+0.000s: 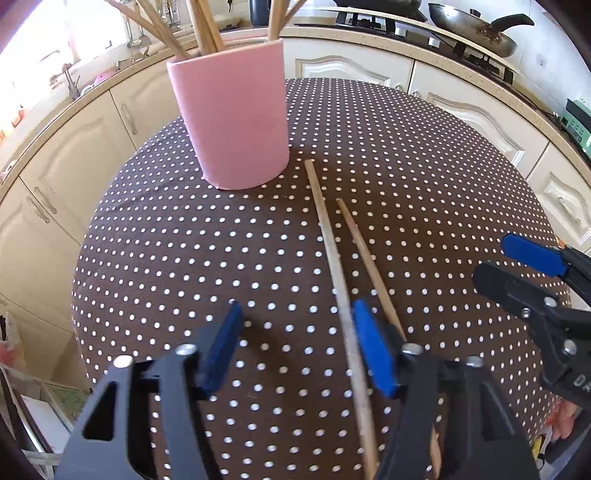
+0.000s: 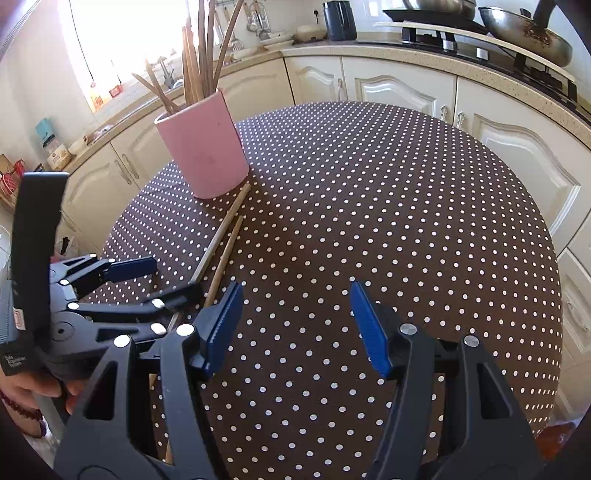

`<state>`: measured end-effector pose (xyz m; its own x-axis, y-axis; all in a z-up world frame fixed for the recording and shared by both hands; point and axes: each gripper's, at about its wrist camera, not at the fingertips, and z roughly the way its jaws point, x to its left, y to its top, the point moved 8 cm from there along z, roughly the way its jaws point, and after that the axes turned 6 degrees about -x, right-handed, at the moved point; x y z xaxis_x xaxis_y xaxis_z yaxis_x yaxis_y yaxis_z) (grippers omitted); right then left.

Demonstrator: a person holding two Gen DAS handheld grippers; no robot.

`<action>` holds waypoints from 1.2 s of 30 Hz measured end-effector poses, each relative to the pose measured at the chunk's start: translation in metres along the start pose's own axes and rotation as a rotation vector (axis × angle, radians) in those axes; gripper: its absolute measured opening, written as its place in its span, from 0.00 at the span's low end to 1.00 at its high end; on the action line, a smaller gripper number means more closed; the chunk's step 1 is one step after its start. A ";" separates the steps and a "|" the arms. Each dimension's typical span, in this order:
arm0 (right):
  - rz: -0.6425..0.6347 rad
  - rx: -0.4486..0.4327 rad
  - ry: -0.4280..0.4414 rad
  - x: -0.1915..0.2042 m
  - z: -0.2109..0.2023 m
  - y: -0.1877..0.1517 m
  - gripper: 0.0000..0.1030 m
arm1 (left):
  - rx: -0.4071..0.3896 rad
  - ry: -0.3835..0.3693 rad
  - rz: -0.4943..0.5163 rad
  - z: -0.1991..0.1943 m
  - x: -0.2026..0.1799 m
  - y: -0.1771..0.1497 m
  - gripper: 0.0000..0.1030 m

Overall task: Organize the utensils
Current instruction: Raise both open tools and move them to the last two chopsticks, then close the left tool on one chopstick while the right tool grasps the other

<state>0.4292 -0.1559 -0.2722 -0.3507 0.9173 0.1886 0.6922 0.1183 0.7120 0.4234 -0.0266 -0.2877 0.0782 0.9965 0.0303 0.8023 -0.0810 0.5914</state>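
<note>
Left wrist: pink holder [image 1: 236, 122] beyond chopsticks [image 1: 332, 251].

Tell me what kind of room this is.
Most likely a home kitchen: a wok sits on a gas stove, cream cabinets run under a counter, and a sink tap stands by the window.

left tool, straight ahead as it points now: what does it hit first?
Probably the pink holder, which stands ahead of the open left tool. The paler chopstick runs between its fingers. Depth is uncertain through the fisheye.
</note>
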 end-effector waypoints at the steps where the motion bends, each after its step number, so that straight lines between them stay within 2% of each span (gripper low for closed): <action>1: -0.007 0.008 -0.001 0.002 0.002 0.000 0.58 | 0.003 0.000 0.000 0.000 0.003 0.000 0.37; 2: -0.018 0.022 -0.004 0.005 0.004 0.000 0.58 | 0.006 0.001 -0.001 0.000 0.006 0.000 0.31; 3: -0.026 0.034 -0.006 0.008 0.007 0.000 0.58 | 0.010 0.004 -0.004 0.001 0.009 0.001 0.17; 4: -0.036 0.053 -0.005 0.013 0.010 0.000 0.58 | 0.017 0.004 -0.006 0.001 0.012 0.001 0.09; 6: -0.066 0.096 -0.009 0.022 0.018 -0.001 0.58 | 0.027 -0.016 -0.007 -0.001 0.017 -0.001 0.07; 9: -0.090 0.160 0.004 0.039 0.029 -0.002 0.58 | 0.036 -0.016 0.025 -0.005 0.019 -0.009 0.07; 13: -0.148 0.241 -0.023 0.060 0.045 -0.002 0.58 | 0.057 -0.033 0.051 -0.010 0.023 -0.020 0.07; 18: -0.266 0.342 -0.102 0.080 0.063 -0.002 0.58 | 0.063 -0.041 0.059 -0.010 0.028 -0.023 0.07; 19: -0.273 0.355 -0.099 0.084 0.066 -0.001 0.56 | 0.065 -0.038 0.054 -0.008 0.029 -0.021 0.07; 21: -0.275 0.391 -0.072 0.093 0.070 0.001 0.39 | 0.068 -0.047 0.052 -0.006 0.028 -0.019 0.09; 22: -0.304 0.410 -0.072 0.097 0.072 0.001 0.37 | 0.072 -0.036 0.057 -0.003 0.028 -0.016 0.16; 24: -0.321 0.438 -0.063 0.102 0.075 0.003 0.33 | 0.076 -0.012 0.071 0.002 0.028 -0.011 0.22; 25: -0.309 0.453 -0.057 0.101 0.077 0.005 0.32 | 0.080 -0.012 0.072 0.004 0.028 -0.008 0.22; 27: -0.302 0.472 -0.058 0.099 0.080 0.010 0.18 | 0.091 -0.024 0.075 0.008 0.026 -0.001 0.22; 29: -0.279 0.481 -0.043 0.094 0.083 0.016 0.11 | 0.102 -0.031 0.075 0.012 0.025 0.003 0.22; 33: -0.241 0.465 -0.003 0.091 0.084 0.021 0.09 | 0.095 -0.032 0.077 0.020 0.019 0.013 0.20; 34: -0.237 0.459 0.001 0.090 0.083 0.022 0.09 | 0.091 -0.045 0.079 0.016 0.020 0.010 0.12; 36: -0.227 0.448 0.009 0.085 0.079 0.022 0.08 | 0.087 -0.057 0.083 0.019 0.015 0.012 0.06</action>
<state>0.4644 -0.0451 -0.2942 -0.5277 0.8465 0.0698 0.8001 0.4678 0.3755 0.4456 -0.0127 -0.2953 0.1783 0.9835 0.0294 0.8398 -0.1676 0.5164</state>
